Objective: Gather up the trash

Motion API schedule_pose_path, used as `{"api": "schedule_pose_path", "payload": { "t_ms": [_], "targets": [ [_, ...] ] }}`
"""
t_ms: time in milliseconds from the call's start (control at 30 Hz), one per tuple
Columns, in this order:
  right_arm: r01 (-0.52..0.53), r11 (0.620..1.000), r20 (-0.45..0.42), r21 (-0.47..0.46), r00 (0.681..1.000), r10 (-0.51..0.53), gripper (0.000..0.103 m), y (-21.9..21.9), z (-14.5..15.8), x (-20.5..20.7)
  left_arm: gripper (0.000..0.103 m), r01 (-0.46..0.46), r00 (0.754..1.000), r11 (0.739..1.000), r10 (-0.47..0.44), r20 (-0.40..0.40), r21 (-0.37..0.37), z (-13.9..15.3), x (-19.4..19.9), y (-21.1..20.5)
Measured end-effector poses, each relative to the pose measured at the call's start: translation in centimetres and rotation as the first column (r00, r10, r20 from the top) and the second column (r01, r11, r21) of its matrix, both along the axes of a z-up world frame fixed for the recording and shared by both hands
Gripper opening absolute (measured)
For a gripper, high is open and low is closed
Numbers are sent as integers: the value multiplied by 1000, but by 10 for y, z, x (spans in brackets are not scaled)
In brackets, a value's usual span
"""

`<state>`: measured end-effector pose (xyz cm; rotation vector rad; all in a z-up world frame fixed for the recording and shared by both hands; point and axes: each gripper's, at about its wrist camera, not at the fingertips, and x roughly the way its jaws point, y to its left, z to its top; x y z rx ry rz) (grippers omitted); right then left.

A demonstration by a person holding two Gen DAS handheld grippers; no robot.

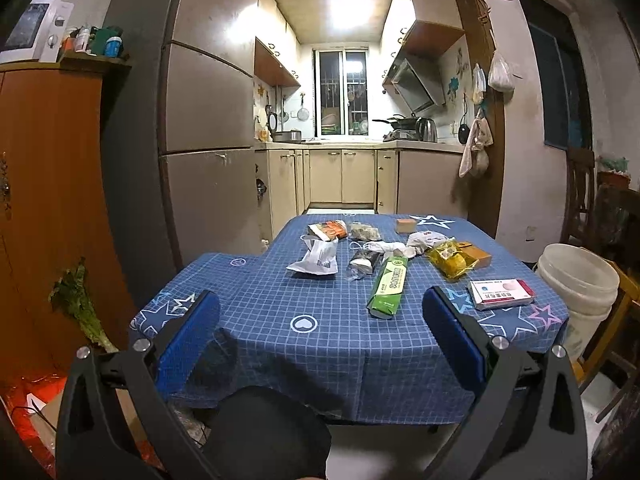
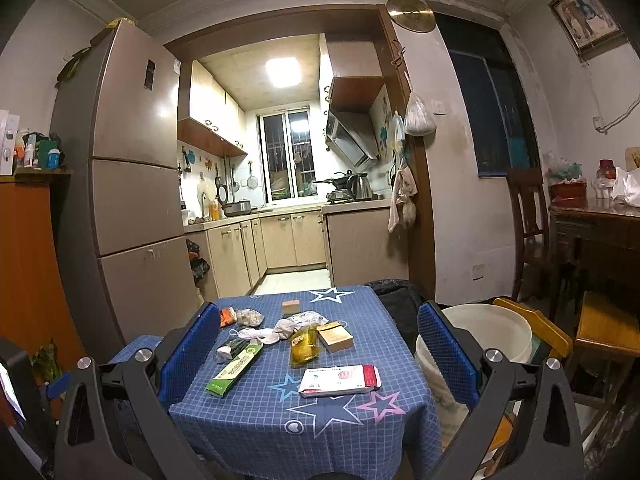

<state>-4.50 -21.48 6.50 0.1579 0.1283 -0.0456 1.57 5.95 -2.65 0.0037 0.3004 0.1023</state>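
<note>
Blue checked cloth with stars covered the worktop (image 1: 320,320) in front of you, and the trash lay scattered across its far half. Your left gripper (image 1: 320,312) hung above the near edge with its jaws spread wide and nothing between them. Your right gripper (image 2: 320,340) was likewise wide apart and held nothing, raised over the near right part of the worktop.

Closest to you lay the pink-and-white medicine box (image 1: 502,294) near the right edge, flat on the cloth. Just left of it the long green box (image 1: 389,286) lay pointing away from you. Beyond that sat the yellow crinkled wrapper (image 1: 450,260), touching the brown cardboard box (image 1: 478,256) at its right. A crumpled white mask and tissue (image 1: 404,245) lay between the wrapper and a dark rolled wrapper (image 1: 364,262). Left of these was the white paper bag (image 1: 316,260), with an orange snack packet (image 1: 330,230) and a clear bag of grey lumps (image 1: 365,232) behind it. A small tan block (image 1: 406,225) stood apart near the far edge.

Off the worktop's right side stood a stack of white buckets (image 1: 576,276), close beside the cloth's hanging edge.
</note>
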Motion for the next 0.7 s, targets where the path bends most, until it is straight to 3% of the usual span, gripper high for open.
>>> {"api": "schedule_pose_path", "payload": {
  "t_ms": [267, 533, 700],
  "targets": [
    [-17, 999, -6, -31, 1000, 17, 98, 8, -1, 1, 98, -16, 1000, 1000, 15, 10, 24, 0, -1, -1],
    [-13, 1000, -63, 20, 998, 14, 98, -3, -9, 14, 98, -1, 1000, 999, 2, -4, 32, -1, 2, -2],
    [5, 1000, -61, -14, 998, -6, 98, 0, -9, 16, 98, 3, 1000, 999, -3, 9, 54, 3, -1, -7]
  ]
}}
